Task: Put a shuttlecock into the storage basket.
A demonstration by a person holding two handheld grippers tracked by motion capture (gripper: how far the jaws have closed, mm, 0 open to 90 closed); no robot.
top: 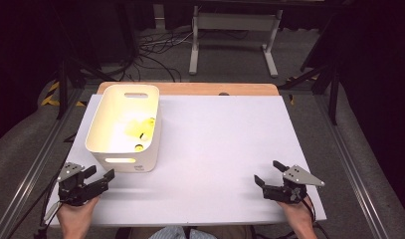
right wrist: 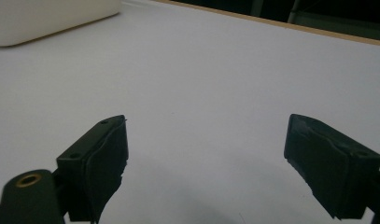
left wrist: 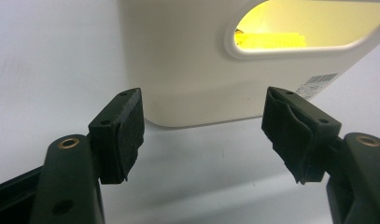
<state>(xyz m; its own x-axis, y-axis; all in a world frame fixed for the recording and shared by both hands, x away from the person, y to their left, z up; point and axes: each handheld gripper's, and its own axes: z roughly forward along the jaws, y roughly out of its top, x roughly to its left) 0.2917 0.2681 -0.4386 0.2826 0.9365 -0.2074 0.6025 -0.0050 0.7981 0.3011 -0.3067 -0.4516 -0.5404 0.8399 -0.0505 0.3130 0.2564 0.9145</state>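
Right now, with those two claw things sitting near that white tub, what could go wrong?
The left gripper is open and points at the white bin close ahead; pushing forward might shove the bin across the table rather than grasp it. The yellow pieces lie deep inside the bin, so reaching in could knock its rim. The right gripper, also open, sits near the table's front edge.

Left gripper [top: 101, 175] and right gripper [top: 267, 172] — jaws apart, empty.
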